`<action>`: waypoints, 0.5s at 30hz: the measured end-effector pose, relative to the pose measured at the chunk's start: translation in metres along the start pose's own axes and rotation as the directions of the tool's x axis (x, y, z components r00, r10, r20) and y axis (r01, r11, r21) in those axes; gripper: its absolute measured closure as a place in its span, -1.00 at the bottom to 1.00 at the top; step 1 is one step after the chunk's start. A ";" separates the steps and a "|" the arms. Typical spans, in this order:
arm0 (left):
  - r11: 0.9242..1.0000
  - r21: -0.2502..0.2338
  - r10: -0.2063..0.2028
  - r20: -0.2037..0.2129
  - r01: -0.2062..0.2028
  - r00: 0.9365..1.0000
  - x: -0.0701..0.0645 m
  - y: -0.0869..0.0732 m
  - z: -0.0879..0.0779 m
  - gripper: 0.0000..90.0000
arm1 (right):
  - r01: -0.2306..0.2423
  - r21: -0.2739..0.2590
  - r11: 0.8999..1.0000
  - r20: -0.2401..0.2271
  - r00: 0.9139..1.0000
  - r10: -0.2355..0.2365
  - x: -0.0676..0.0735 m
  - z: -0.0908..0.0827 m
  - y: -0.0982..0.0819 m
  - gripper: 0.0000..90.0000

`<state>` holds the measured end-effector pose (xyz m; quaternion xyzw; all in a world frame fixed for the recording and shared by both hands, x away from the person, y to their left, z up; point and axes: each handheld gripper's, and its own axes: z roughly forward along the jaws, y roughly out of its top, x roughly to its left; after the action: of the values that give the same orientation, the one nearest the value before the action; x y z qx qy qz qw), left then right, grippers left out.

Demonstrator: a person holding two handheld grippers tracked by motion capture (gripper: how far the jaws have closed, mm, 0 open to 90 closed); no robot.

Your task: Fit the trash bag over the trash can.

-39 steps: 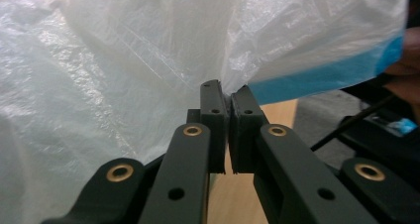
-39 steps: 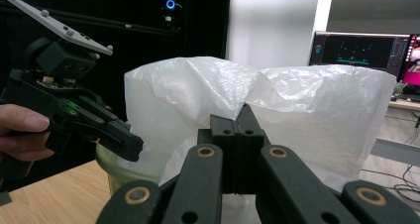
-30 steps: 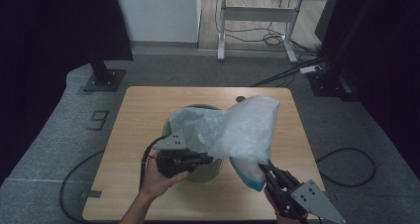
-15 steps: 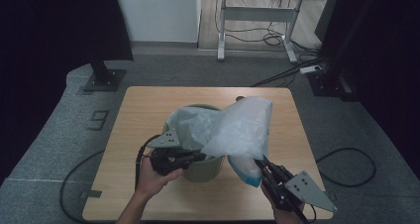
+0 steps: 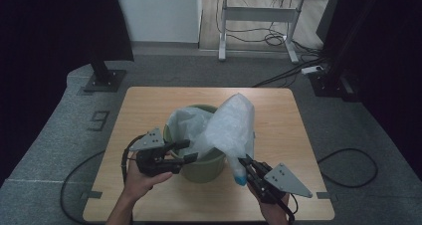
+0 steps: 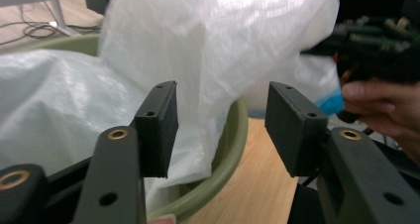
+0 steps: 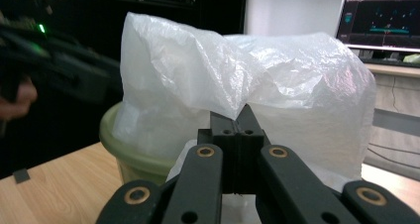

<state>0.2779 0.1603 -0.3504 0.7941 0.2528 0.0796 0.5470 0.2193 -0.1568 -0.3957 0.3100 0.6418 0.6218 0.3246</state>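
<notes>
White plastic bag (image 5: 226,130) drapes over the green bin's rim (image 5: 199,171); your right gripper (image 5: 247,166) pinches its edge; your left gripper (image 5: 186,151), jaws just opening, holds nothing.

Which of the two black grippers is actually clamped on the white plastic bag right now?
The right gripper: its jaws are shut on the white plastic bag. The left gripper by the green bin has just been opening, its pads clear of the film.
</notes>
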 end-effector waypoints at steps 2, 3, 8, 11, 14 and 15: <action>1.000 -0.005 0.000 -0.008 0.000 1.000 0.000 0.003 -0.002 0.01 | -0.002 0.010 1.000 -0.001 1.000 0.002 -0.001 0.000 -0.003 0.98; 1.000 -0.010 -0.002 -0.010 0.002 1.000 0.000 0.005 -0.004 0.00 | -0.001 0.016 1.000 0.000 1.000 0.001 -0.001 -0.001 -0.004 0.98; 0.999 -0.006 -0.035 -0.027 0.035 0.999 0.005 0.017 -0.005 -0.07 | 0.035 0.053 0.998 0.004 0.999 -0.035 -0.002 -0.002 -0.013 0.98; 0.998 -0.001 -0.056 -0.022 0.056 0.998 0.008 0.028 -0.002 -0.08 | 0.054 0.064 0.996 0.005 0.998 -0.055 0.000 -0.002 -0.017 0.98; 0.998 0.025 -0.052 -0.019 0.052 0.998 0.009 0.037 0.005 -0.11 | 0.072 0.070 0.995 0.003 0.997 -0.072 0.002 -0.003 -0.019 0.98; 0.998 0.034 -0.045 -0.023 0.045 0.999 0.008 0.039 0.007 -0.11 | 0.073 0.071 0.995 0.000 0.997 -0.074 0.003 -0.003 -0.019 0.98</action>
<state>0.3001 0.1477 -0.3190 0.7966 0.2780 0.0717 0.5320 0.2156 -0.1571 -0.4152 0.2982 0.6741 0.5859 0.3367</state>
